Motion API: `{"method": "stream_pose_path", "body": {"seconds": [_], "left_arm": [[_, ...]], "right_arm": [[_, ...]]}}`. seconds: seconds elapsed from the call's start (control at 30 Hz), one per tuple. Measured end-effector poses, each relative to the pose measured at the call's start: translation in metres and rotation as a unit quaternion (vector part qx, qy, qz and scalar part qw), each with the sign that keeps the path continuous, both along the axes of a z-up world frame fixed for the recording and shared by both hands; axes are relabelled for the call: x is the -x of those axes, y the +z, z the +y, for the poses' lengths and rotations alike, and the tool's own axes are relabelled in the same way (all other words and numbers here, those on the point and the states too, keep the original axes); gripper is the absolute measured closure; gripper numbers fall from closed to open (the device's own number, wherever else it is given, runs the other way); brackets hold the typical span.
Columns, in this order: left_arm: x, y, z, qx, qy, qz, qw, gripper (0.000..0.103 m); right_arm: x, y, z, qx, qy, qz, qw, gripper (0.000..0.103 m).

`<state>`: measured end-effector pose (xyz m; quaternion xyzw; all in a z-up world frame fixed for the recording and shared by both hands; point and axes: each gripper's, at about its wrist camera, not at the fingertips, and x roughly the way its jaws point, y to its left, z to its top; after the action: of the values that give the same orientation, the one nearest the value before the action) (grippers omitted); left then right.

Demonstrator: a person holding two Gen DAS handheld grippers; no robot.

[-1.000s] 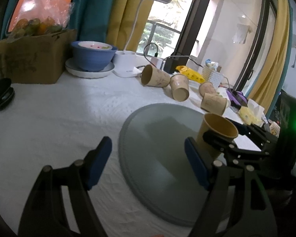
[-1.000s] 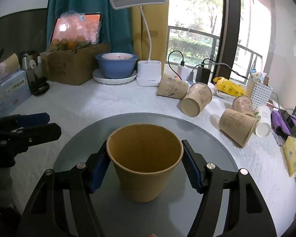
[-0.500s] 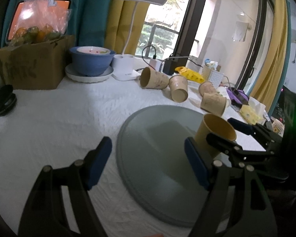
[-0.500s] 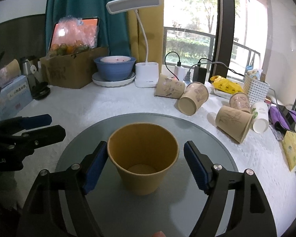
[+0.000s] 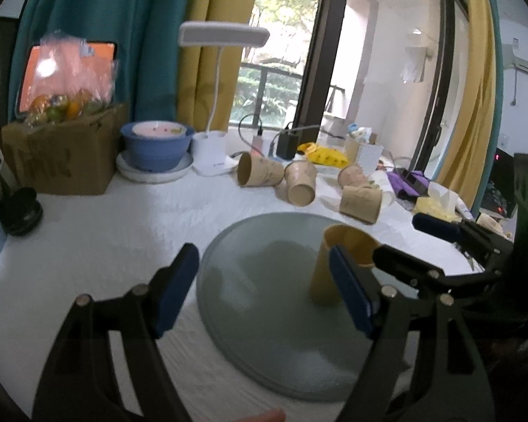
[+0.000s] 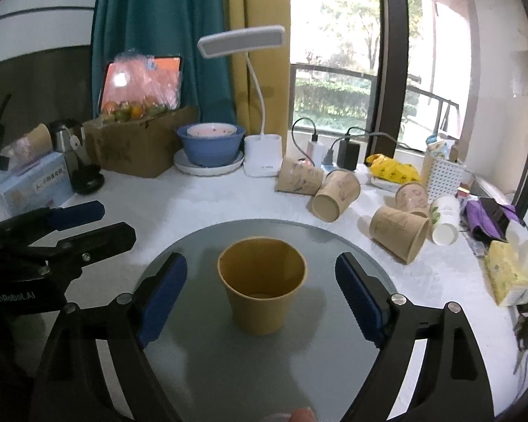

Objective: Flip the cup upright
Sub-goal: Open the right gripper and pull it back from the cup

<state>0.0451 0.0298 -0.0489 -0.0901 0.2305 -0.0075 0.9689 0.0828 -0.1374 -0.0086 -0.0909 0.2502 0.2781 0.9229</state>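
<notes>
The cup (image 6: 261, 285) stands upright on the grey disc (image 6: 193, 334), dead ahead between my right gripper (image 6: 262, 293)'s spread, untouching fingers (left gripper (image 5: 264, 292) gapes too, farther off).

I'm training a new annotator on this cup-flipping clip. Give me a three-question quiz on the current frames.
1. True or false: the yellow cup stands upright on the grey disc.
2. The right tongs are: A) shut on the cup, B) open with the cup between the fingers, untouched, C) out of view.
3. Fill in: the brown cups behind the disc lie on their ____.

Key: 1 true; 2 B; 3 sides.
</notes>
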Motion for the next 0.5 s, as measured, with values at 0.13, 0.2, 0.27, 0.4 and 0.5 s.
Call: {"method": "stream_pose_path", "body": {"seconds": [0.13, 0.2, 0.27, 0.4, 0.5], "left_arm": [[0.01, 0.011, -0.006, -0.002, -0.003, -0.013, 0.9999, 0.017], [0.016, 0.018, -0.01, -0.003, -0.006, -0.024, 0.9997, 0.013], [0.021, 0.026, -0.015, -0.008, -0.006, -0.032, 0.9994, 0.013], [0.028, 0.04, -0.021, -0.01, -0.005, -0.048, 0.9988, 0.013], [0.034, 0.053, -0.025, -0.017, -0.001, -0.061, 0.998, 0.013]], "right_arm": [[0.012, 0.017, -0.012, -0.012, -0.008, -0.016, 1.0, 0.014], [0.018, 0.027, -0.019, -0.02, -0.012, -0.021, 1.0, 0.014], [0.022, 0.037, -0.025, -0.029, -0.017, -0.025, 0.999, 0.014], [0.033, 0.059, -0.041, -0.052, -0.031, -0.036, 0.998, 0.014], [0.038, 0.071, -0.05, -0.069, -0.025, -0.031, 0.997, 0.014]]}}
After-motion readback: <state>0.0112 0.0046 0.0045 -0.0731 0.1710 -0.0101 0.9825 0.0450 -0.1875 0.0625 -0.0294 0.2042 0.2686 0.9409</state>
